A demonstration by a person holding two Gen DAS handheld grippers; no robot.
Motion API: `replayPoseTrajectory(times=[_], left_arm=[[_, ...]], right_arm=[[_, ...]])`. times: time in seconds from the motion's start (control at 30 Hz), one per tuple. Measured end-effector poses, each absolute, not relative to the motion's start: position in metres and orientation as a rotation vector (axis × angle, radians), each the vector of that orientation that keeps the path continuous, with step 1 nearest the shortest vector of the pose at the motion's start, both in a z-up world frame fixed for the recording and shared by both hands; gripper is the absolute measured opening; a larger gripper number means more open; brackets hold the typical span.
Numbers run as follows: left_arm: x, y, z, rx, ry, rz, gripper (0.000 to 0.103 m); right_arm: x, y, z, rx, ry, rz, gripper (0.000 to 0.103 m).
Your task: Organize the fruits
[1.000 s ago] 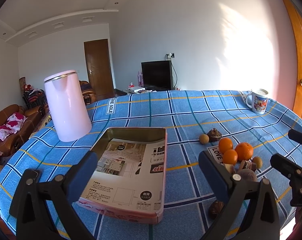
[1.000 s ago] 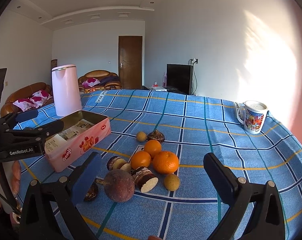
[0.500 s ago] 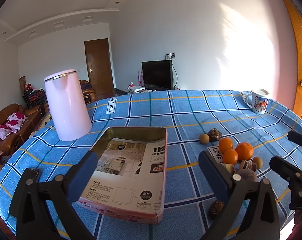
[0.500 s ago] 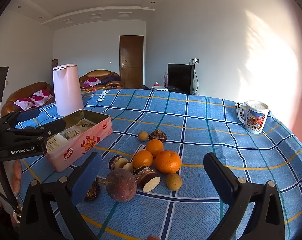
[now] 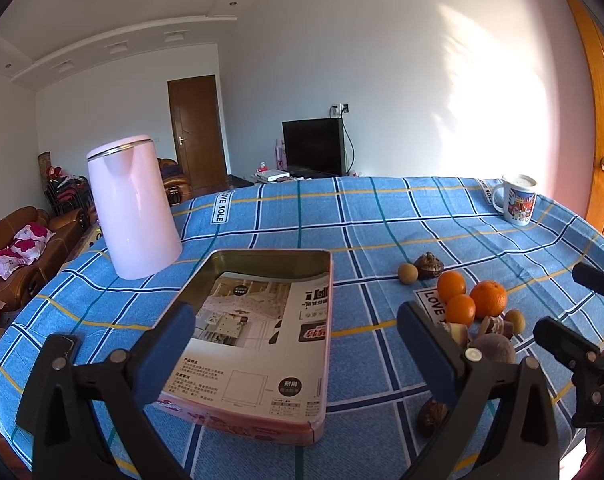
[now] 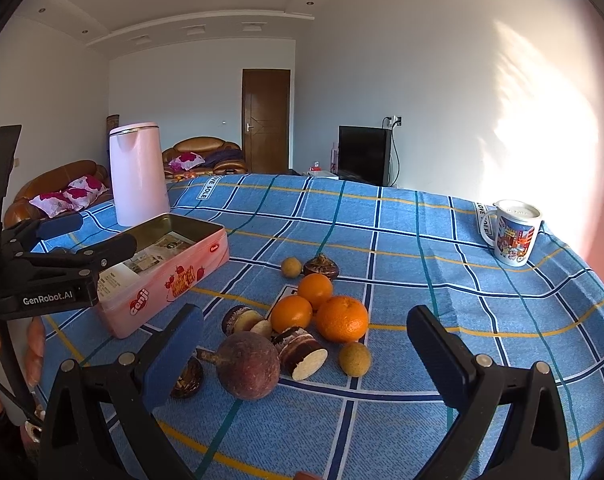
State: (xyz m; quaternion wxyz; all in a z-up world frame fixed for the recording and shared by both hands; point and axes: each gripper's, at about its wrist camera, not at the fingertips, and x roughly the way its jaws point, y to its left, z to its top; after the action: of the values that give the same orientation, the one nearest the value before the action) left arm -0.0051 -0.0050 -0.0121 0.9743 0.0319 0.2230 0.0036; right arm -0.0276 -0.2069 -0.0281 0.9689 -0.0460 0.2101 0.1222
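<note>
The right gripper [image 6: 302,356] hangs with its jaws wide apart and nothing between them, low over the near edge of the fruit pile. Most likely this is a line-up for a first pick. Directly ahead of it lies a dark purple round fruit [image 6: 248,365] with a stub of stem, touching a cut brown-skinned piece [image 6: 302,352] with white flesh. Just beyond sit three oranges [image 6: 319,306] bunched together, a small tan fruit [image 6: 354,358] to their near right, another tan fruit [image 6: 291,267] and a dark bulb-shaped thing [image 6: 321,267] on the far side.

The left gripper [image 5: 294,348] is likewise spread open and empty, poised above the near end of the pink tin [image 5: 258,336]. The tin sits left of the pile, well apart from it, open-topped and lined with printed paper, probably the bin for the fruit.

A pink kettle [image 5: 132,208] stands at the tin's far left, a printed mug [image 6: 511,232] far right on the blue checked tablecloth [image 6: 401,240].

A dark item [image 6: 186,378] near the right gripper's left finger is half hidden and hard to name. A sliced piece [image 6: 244,320] behind the purple fruit is partly covered. The person's fingers [image 6: 34,344] show only at the left edge.
</note>
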Motion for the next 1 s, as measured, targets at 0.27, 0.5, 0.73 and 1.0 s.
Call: replayPoseTrajectory(times=[0.27,0.5,0.73,1.0], left_arm=[[-0.006,-0.007,-0.016,0.063,0.457,0.004,0.103],[-0.009,-0.004,-0.023,0.044,0.466,-0.002,0.103],[-0.014,-0.006,-0.027,0.032,0.471,-0.038,0.103],[-0.019,-0.009,-0.027,0.031,0.476,-0.074,0.101]], right_arm=[[-0.028,-0.197,-0.032,-0.116,0.430,0.272,0.101],[-0.025,-0.186,-0.043,-0.152,0.464,0.308,0.086],[-0.021,-0.173,-0.056,-0.204,0.515,0.344,0.081],[-0.023,-0.156,-0.067,-0.239,0.566,0.447,0.060]])
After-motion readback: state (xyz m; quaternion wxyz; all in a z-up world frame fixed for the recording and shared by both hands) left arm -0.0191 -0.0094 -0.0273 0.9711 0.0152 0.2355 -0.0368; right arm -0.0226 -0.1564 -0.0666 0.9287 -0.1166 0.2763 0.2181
